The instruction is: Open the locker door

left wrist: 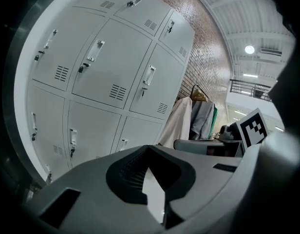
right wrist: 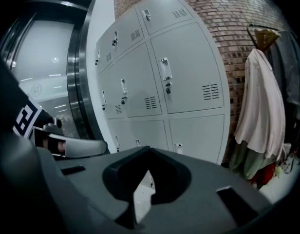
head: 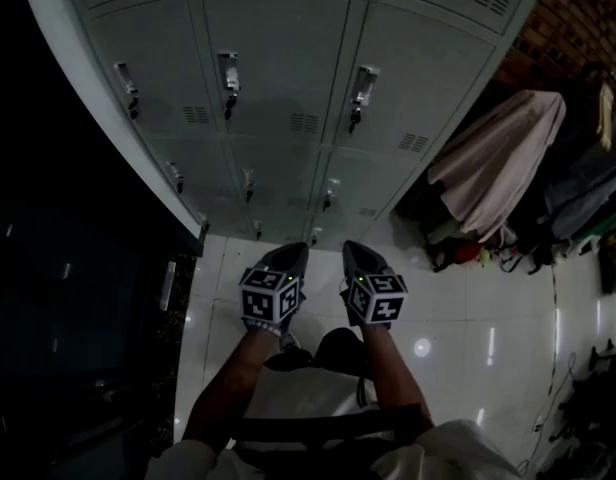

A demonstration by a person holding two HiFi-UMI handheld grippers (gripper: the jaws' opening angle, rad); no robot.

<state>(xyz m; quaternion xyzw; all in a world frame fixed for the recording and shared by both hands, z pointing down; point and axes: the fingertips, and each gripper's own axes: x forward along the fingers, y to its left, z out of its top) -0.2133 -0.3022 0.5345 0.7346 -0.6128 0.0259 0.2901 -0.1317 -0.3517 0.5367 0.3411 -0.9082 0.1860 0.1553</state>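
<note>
Person stood facing a bank of grey lockers, arms out in front, one gripper in each hand.

- Left gripper and right gripper were held side by side, close together, low over the white tiled floor. Both pointed toward the lockers and were well apart from them.
- In the left gripper view the jaws of the left gripper met at the tips with nothing between them, so it was closed and empty. The right gripper view showed the same for the right gripper: jaws together, nothing held.
- Every locker door in sight was flush and closed. Latch handles sat on the doors, some with what looked like keys hanging from them. Neither gripper touched one.
- I could not tell which door was meant. The middle column stood most directly ahead.
- Hanging clothes were off to the right, by a brick wall.

Judgement: the task was barely begun. Still to do were closing the distance, opening a gripper, taking a handle and swinging the door out.
</note>
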